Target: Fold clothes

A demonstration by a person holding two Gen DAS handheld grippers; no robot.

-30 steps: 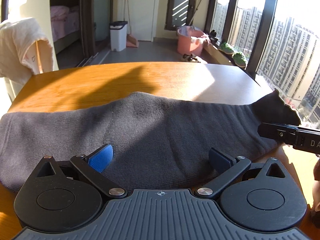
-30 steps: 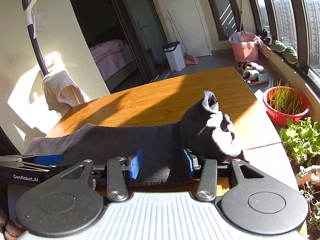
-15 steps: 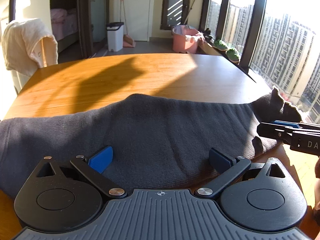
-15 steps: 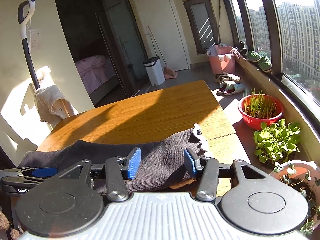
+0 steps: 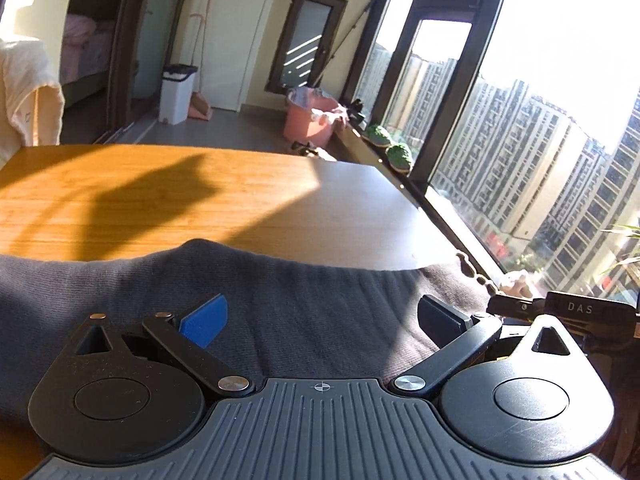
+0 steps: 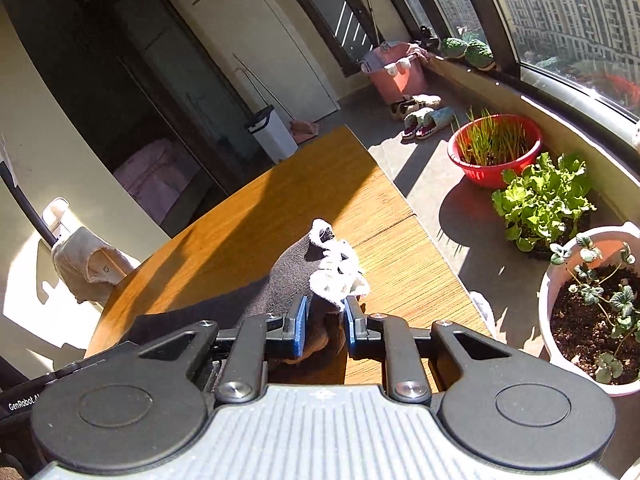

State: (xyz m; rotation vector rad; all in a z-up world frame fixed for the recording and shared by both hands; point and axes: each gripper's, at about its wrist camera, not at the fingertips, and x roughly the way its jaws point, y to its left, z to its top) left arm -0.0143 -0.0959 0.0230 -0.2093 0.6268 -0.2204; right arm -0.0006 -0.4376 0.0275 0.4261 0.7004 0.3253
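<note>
Since half a second ago the right gripper [image 6: 324, 326] has clamped onto the dark grey knitted garment [image 5: 280, 300]; the left gripper [image 5: 320, 318] stays spread wide over it.

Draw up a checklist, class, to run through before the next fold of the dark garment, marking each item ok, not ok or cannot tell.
1. Right gripper shut on the dark garment's frilled end: ok.
2. Left gripper gripping the garment: not ok; jaws stand wide open over the cloth.
3. Wooden table beyond the garment free for folding: ok.
4. Garment lying flat: not ok; a hump rises along its far edge.
5. Garment's left end on the table: cannot tell; it runs out of the left wrist view.
</note>
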